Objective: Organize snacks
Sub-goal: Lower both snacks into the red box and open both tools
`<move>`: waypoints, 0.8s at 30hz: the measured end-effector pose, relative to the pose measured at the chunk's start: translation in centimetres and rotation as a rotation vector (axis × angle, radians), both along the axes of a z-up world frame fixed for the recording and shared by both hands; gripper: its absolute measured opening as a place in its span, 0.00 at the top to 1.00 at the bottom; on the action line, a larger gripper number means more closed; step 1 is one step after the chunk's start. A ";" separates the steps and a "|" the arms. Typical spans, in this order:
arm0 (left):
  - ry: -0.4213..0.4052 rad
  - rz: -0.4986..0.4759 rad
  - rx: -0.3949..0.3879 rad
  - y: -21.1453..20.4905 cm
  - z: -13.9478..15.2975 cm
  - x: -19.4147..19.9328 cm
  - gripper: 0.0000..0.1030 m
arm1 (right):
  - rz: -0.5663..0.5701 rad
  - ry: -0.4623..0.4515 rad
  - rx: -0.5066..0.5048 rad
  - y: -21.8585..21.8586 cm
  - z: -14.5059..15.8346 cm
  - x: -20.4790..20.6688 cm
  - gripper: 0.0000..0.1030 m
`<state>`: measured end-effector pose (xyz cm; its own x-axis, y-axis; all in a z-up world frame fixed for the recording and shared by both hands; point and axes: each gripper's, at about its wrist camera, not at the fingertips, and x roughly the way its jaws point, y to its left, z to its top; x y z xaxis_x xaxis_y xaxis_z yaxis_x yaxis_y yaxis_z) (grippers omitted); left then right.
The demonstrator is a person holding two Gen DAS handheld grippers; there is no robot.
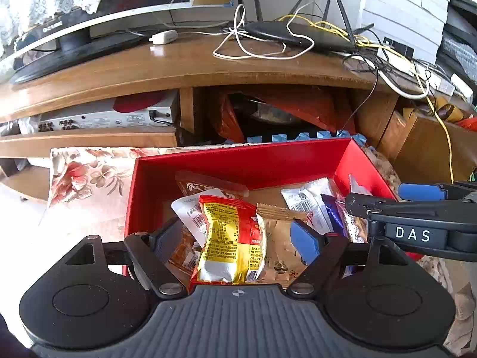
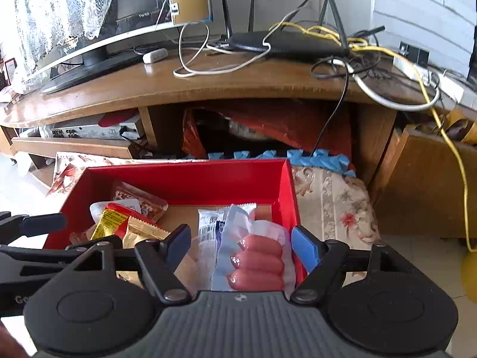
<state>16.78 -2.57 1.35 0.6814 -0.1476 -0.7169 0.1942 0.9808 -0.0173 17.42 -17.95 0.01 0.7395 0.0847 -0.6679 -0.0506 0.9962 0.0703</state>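
Note:
A red box on a floral cloth holds several snack packets. My left gripper hangs over its left part, open, with a red and yellow snack packet between the fingers and a gap on each side. My right gripper is over the box's right part, open around a clear pack of pink sausages; the left pad stands clear of it. White and blue wrapped snacks lie just beyond. Each gripper shows at the edge of the other's view.
Behind the box stands a wooden TV stand with a TV, a router and tangled cables. Its lower shelf holds a silver device and red bags. A brown carton sits at the right.

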 end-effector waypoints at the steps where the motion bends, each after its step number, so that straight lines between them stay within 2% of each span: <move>1: -0.002 0.002 -0.003 0.0 0.1 -0.1 0.18 | -0.001 -0.008 -0.006 0.1 0.2 -0.2 0.36; 7: -0.009 0.024 -0.015 0.5 0.6 -0.5 0.17 | -0.004 -0.033 -0.003 0.2 1.1 -0.8 0.35; 10: -0.011 0.039 -0.014 0.7 0.6 -0.6 0.11 | -0.009 -0.039 -0.006 0.1 1.3 -1.2 0.35; 16: -0.013 0.040 -0.022 0.9 0.7 -1.0 0.10 | -0.009 -0.037 0.000 0.1 1.5 -1.6 0.35; 21: -0.028 0.048 -0.005 1.2 0.8 -1.5 0.09 | -0.001 -0.038 0.007 0.1 1.7 -2.4 0.29; 24: -0.020 0.054 -0.016 1.5 0.8 -1.9 0.09 | 0.003 -0.040 0.011 0.2 1.9 -3.3 0.29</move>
<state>14.91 -1.07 2.12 0.7031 -0.1214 -0.7007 0.1413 0.9895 -0.0296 14.11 -17.70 1.86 0.7652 0.0941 -0.6369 -0.0568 0.9953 0.0788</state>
